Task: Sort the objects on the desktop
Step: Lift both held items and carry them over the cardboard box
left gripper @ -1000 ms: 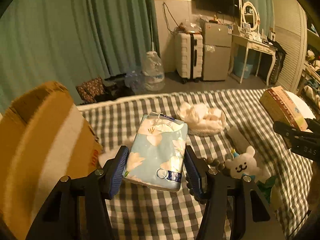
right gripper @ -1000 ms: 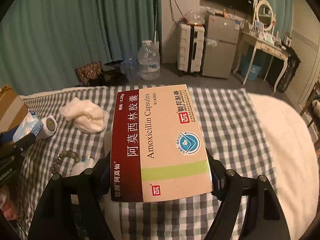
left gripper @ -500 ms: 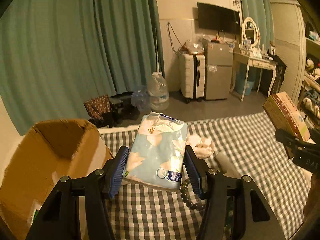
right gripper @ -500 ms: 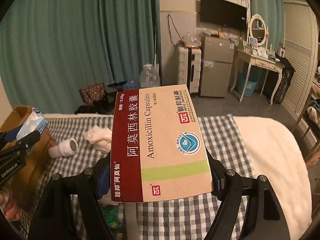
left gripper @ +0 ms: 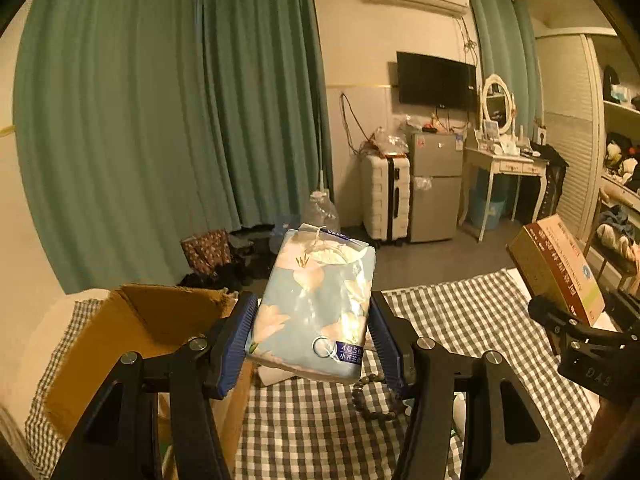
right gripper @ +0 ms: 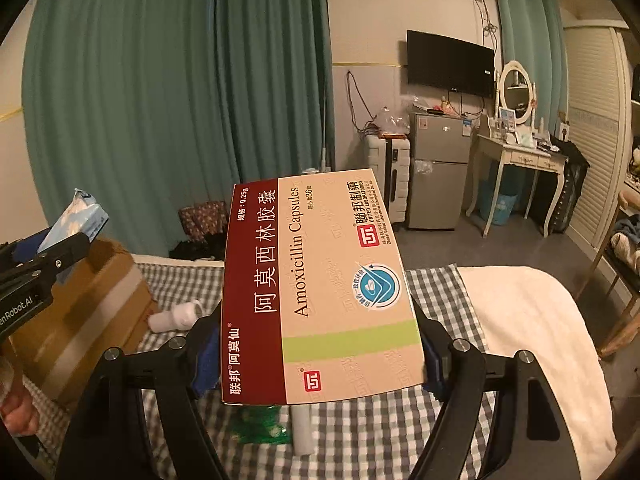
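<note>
Tissue pack [left gripper: 316, 308], pill box [right gripper: 320, 292], cardboard box [left gripper: 132, 344] nr

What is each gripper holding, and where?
Left gripper: tissue pack, by its long sides. Right gripper: Amoxicillin box, by its long side edges.

Dim warm-yellow indoor light; strong fisheye bending, black vignette at corners; focus mostly sharp.

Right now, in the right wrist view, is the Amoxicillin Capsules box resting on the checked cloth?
No, the Amoxicillin Capsules box is clamped between the right gripper's blue pads, held up above the checked cloth.
</note>
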A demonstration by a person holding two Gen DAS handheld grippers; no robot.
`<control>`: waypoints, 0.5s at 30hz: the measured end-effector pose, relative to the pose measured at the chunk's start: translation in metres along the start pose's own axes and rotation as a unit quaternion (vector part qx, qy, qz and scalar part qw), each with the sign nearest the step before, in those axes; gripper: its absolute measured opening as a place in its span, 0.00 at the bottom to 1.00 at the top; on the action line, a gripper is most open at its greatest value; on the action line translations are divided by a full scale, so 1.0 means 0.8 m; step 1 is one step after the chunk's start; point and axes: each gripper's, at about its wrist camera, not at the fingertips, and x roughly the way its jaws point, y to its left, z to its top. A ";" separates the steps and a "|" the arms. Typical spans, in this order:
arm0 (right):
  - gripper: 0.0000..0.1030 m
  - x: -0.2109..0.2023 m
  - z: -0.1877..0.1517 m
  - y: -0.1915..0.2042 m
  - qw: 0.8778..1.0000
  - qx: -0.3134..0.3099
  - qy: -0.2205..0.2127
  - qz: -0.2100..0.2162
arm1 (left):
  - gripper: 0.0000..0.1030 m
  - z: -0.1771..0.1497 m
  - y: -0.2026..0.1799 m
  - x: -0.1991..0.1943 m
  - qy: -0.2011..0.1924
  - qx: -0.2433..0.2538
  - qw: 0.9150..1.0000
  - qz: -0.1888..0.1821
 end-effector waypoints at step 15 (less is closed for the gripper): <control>0.75 -0.028 0.024 0.017 0.999 -0.003 -0.029 0.015 | 0.56 0.000 0.048 -0.034 -0.009 -0.020 1.000 0.013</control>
